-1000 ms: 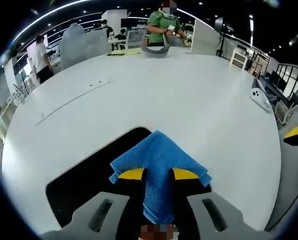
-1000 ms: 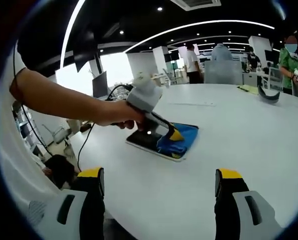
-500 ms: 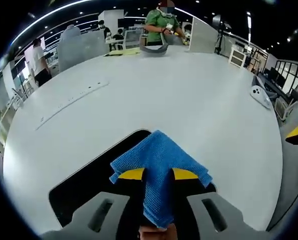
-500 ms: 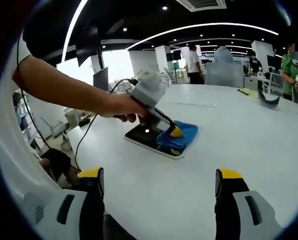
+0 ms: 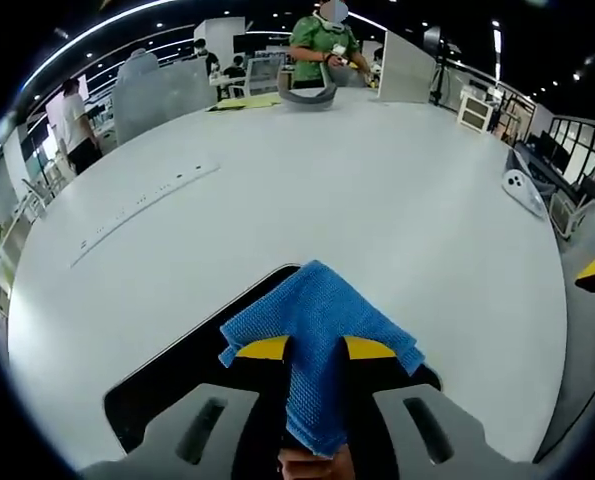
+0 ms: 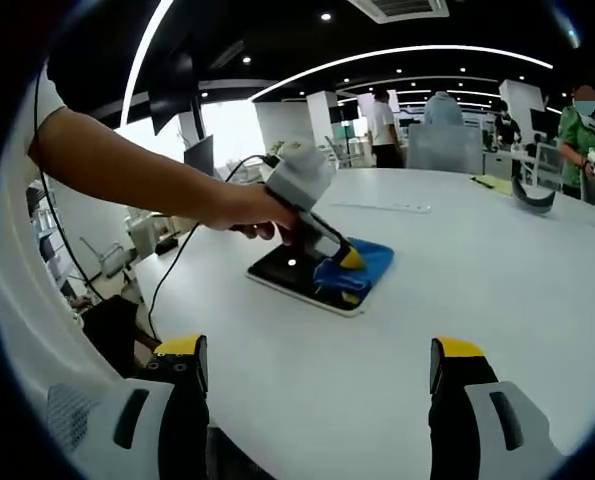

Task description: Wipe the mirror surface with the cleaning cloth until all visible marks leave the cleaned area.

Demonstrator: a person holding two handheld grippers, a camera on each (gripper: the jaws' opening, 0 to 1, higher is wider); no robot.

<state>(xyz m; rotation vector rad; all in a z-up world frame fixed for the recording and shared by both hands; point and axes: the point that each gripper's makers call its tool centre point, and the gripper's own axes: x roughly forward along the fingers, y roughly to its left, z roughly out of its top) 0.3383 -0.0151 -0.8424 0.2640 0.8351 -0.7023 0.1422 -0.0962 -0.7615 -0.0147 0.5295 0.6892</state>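
A blue cleaning cloth is pinched between the yellow-tipped jaws of my left gripper and pressed flat on a dark rectangular mirror that lies on the white table. In the right gripper view the same mirror sits mid-table with the cloth over its far end, and the left gripper is held down on it by a person's hand. My right gripper hangs open above the table's near part, well short of the mirror, with nothing between its jaws.
A long white power strip lies on the table's left. A grey curved object rests at the far edge near a person in green. A white device sits at the right edge. Other people stand behind.
The left gripper has slid the cloth a little further along the mirror, so more dark glass shows near its jaws. The right gripper stays where it was.
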